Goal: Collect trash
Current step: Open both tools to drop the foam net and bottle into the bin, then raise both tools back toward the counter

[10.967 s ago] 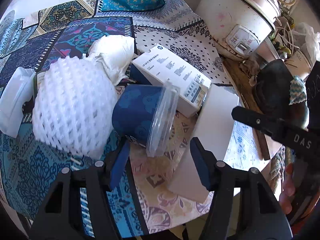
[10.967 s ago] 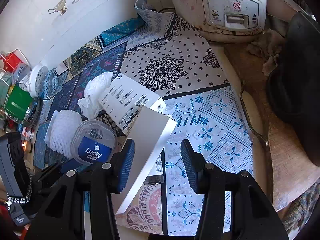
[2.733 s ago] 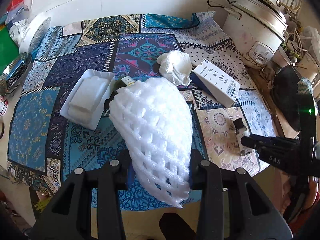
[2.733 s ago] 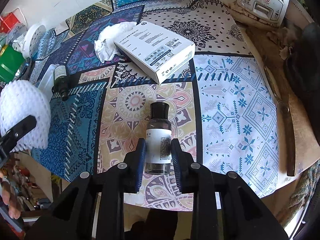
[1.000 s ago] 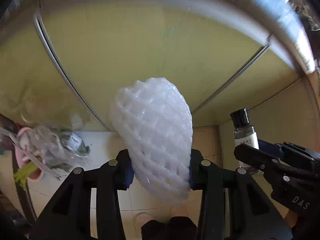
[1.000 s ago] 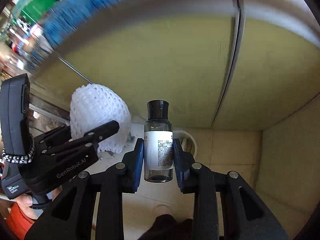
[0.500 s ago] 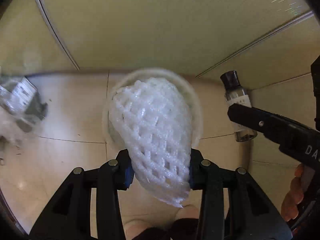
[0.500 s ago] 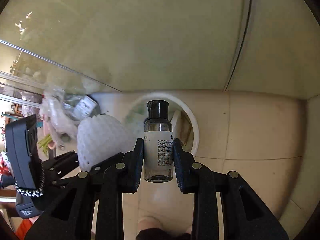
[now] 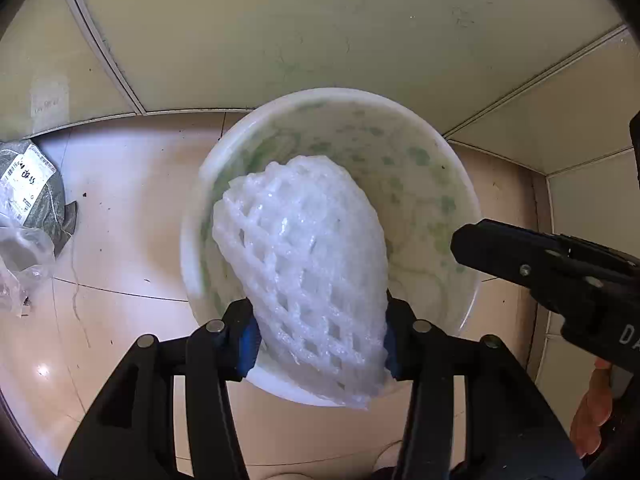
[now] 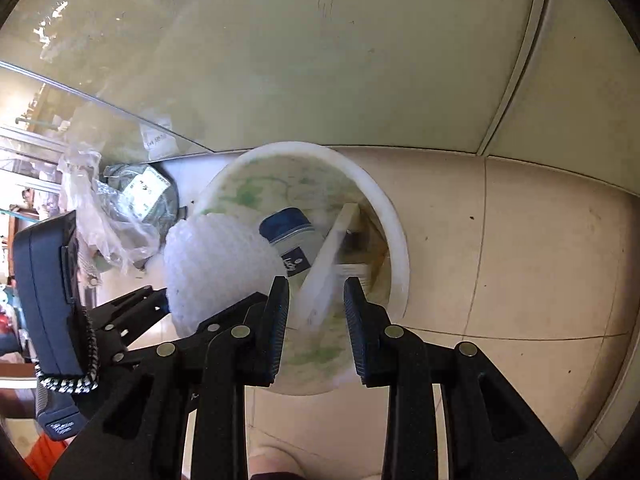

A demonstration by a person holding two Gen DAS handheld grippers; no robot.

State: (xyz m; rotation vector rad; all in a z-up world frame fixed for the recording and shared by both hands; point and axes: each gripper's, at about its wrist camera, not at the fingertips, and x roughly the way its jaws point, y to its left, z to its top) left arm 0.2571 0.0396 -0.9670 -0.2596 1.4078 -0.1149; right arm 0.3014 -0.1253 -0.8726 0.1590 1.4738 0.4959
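I'm holding the left gripper clamped on the white foam net, hanging it over the white bin. Right gripper is hovering above the bin, jaws apart, gripping nothing. Blue-lidded cup and white box are lying inside.

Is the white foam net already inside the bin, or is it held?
Held. The left gripper is shut on the foam net, above the white bin.
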